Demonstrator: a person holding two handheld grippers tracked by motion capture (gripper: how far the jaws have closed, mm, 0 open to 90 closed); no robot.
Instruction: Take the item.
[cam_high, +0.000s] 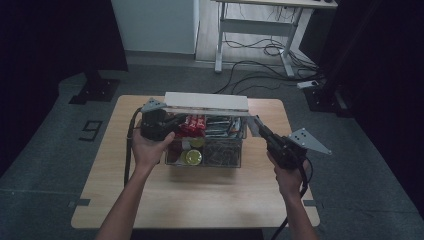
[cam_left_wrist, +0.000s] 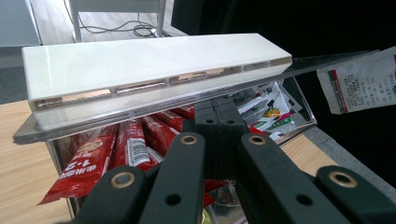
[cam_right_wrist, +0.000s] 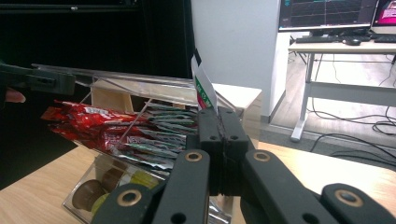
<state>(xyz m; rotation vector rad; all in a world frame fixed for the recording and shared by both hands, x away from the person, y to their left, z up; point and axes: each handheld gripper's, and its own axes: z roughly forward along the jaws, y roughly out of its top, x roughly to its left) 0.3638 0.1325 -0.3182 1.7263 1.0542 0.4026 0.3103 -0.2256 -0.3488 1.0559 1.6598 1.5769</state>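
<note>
Clear acrylic lid (cam_left_wrist: 154, 116) of the snack box (cam_high: 205, 161) is held raised by the clamped left gripper (cam_high: 172, 131), giving access; a sachet (cam_right_wrist: 204, 88) is pinched beside the box in the closed right gripper (cam_high: 257, 126).

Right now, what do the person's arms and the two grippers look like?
Both forearms are bare, with no sleeves. Each of the left gripper and right gripper is black, carries a grey three-cornered plate on top and trails a black cable. Close up, their jaws have brass-coloured rivets.
</note>
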